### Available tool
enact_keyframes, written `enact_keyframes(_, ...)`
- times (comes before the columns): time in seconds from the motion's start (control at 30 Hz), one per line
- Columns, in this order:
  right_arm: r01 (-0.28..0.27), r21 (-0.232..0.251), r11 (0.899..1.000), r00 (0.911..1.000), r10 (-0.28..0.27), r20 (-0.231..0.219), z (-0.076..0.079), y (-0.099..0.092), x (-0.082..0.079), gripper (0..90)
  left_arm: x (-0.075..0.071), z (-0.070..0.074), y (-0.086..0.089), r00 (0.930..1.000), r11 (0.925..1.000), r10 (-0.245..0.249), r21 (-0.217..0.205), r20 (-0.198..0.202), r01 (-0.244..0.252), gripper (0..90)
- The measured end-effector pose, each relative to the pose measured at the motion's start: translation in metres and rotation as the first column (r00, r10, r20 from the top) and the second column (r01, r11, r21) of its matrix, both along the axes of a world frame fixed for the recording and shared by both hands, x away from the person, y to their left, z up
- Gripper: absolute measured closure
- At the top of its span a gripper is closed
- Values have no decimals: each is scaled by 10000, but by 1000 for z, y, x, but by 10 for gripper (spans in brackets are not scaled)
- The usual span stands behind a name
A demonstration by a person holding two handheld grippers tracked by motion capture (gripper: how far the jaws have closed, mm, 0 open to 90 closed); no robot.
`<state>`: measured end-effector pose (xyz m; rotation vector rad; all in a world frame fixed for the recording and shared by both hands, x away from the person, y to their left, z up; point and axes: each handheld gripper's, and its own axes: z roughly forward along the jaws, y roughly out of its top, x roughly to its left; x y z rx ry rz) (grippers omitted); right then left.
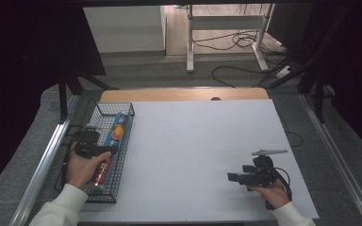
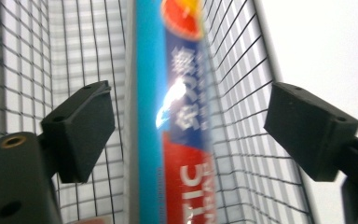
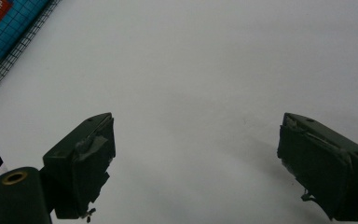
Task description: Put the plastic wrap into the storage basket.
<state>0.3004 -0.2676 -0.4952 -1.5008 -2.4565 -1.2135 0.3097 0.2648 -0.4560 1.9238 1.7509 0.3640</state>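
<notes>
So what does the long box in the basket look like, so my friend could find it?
Look at the white table, then its left edge, where a black wire basket sits. Inside lies a long thin box, blue at the far end and red at the near end, the basket's one colourful thing.

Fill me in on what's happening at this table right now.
A person holds a hand-held gripper in each hand. The left hand-held gripper hangs open over a wire basket at the table's left edge, its jaws either side of a long blue and red box of plastic wrap lying in it, not gripping it. The right hand-held gripper is open over the bare white tabletop, holding nothing.
</notes>
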Motion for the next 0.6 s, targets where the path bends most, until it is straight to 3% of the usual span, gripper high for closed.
enact_keyframes(0.1, 75, 104, 9999, 9999, -76, 134, 2, -2, -1, 115, -9, 9, 2, 9978, 9991, -367, -214, 560, 379, 133)
enact_keyframes(0.17, 105, 123, 9999, 9991, -110, 405, 3, -3, -1, 115, -17, 16, 3, 9925, 9964, -676, -436, 1015, 723, 134)
enact_keyframes(0.23, 118, 158, 9998, 9964, -131, 834, 4, -4, -2, 113, -28, 24, 2, 9821, 9882, -1098, -890, 1533, 1244, 141)
enact_keyframes(0.3, 5, 214, 9998, 9931, -30, 1171, 5, -4, -3, 108, -40, 30, -1, 9638, 9737, -1678, -1180, 2072, 1949, 149)
enact_keyframes(0.4, -328, 70, 9994, 9848, 311, 1710, 6, -3, -6, 100, -53, 32, -12, 9405, 9563, -2197, -1332, 2593, 2602, 158)
enact_keyframes(0.43, -390, -62, 9992, 9809, 395, 1903, 6, -2, -7, 100, -59, 30, -18, 9303, 9447, -2448, -1489, 2731, 2923, 159)
enact_keyframes(0.47, -430, -263, 9987, 9759, 476, 2131, 7, 0, -10, 100, -62, 28, -22, 9248, 9391, -2579, -1525, 2798, 3080, 160)
enact_keyframes(0.5, -447, -378, 9983, 9727, 521, 2263, 7, 0, -11, 100, -66, 26, -29, 9147, 9278, -2849, -1574, 2866, 3383, 162)
enact_keyframes(0.53, -444, -622, 9971, 9686, 582, 2418, 7, 1, -14, 100, -69, 24, -33, 9105, 9216, -2951, -1652, 2897, 3513, 162)
enact_keyframes(0.6, -471, -908, 9948, 9659, 686, 2498, 7, 2, -17, 100, -77, 16, -47, 8969, 9034, -3291, -1780, 2952, 3901, 165)
